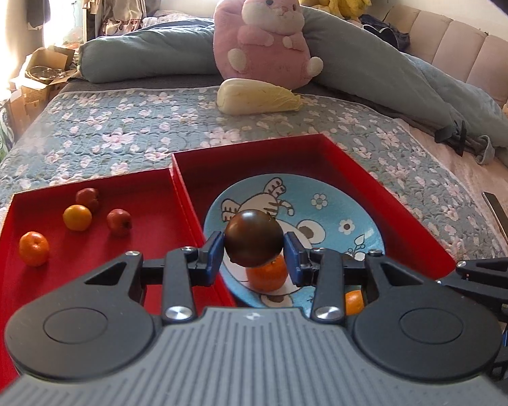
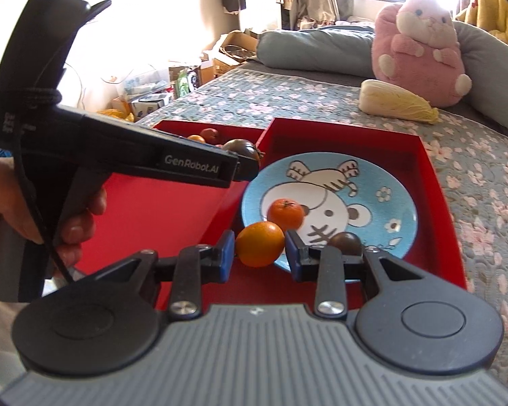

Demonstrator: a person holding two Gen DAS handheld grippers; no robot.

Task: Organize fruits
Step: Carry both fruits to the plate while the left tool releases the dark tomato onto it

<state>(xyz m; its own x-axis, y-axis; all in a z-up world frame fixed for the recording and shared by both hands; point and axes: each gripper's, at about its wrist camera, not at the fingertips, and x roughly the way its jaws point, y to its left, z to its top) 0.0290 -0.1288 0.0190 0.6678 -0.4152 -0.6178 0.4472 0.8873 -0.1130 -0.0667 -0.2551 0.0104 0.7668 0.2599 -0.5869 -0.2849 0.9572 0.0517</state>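
Observation:
My left gripper is shut on a dark brown-purple tomato and holds it above the blue cartoon plate. The same tomato shows in the right wrist view, held over the divider. My right gripper is shut on an orange at the plate's near-left rim. On the plate lie a tangerine and another dark tomato. The left red tray holds two small red apples, an orange and a tangerine.
Both red trays sit side by side on a floral quilt. A napa cabbage and a pink plush lie behind. A phone lies at the right. Boxes stand beside the bed.

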